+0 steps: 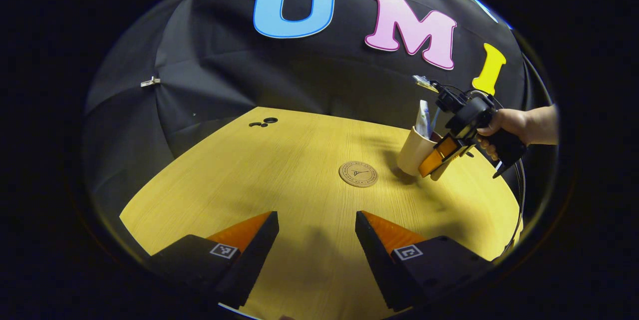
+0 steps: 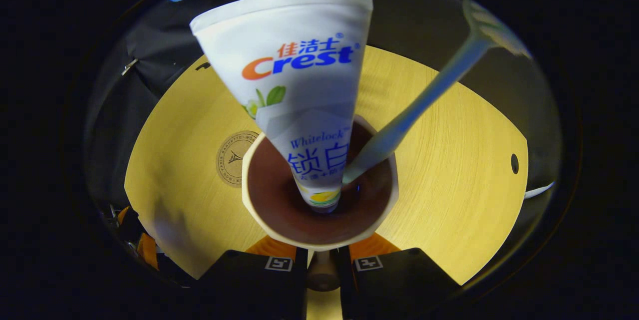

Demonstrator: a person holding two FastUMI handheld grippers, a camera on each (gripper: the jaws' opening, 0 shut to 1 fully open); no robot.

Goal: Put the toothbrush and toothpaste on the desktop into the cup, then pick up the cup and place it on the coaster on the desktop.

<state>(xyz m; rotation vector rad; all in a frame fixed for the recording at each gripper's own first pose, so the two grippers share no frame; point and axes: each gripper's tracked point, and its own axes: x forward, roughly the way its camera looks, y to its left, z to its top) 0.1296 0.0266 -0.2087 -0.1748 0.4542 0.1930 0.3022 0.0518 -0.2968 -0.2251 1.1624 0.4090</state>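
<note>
The cup (image 1: 416,151) is lifted off the bench (image 1: 299,160) and tilted, gripped by the right gripper (image 1: 439,158), whose jaws are closed down on what looks like the cup's handle, seen low in the right gripper view between the two fingers; the handle itself is mostly hidden, so that reading is a fair guess. From the cup, the coaster (image 1: 358,173) lies on the side away from the right gripper, near but clearly apart, with bare bench between them. In the right gripper view the coaster (image 2: 238,159) peeks out just past the cup's (image 2: 319,240) rim on the left. So the coming move is, I judge, a short carry across to that side, then a level set-down centred on the disc.

Inside the cup stand the toothpaste tube (image 2: 299,90), cap down at the bottom and crimped end fanning upward, and the toothbrush (image 2: 414,105), handle end down and bristle head up, leaning away from the tube. Both long axes run roughly along the cup's own axis, so a tilt could let them tip.

The left gripper (image 1: 317,222) hovers over the near bench with its jaws wide apart and holding nothing. The coaster sits ahead of it, but the right hand (image 1: 504,128) has the load.
</note>
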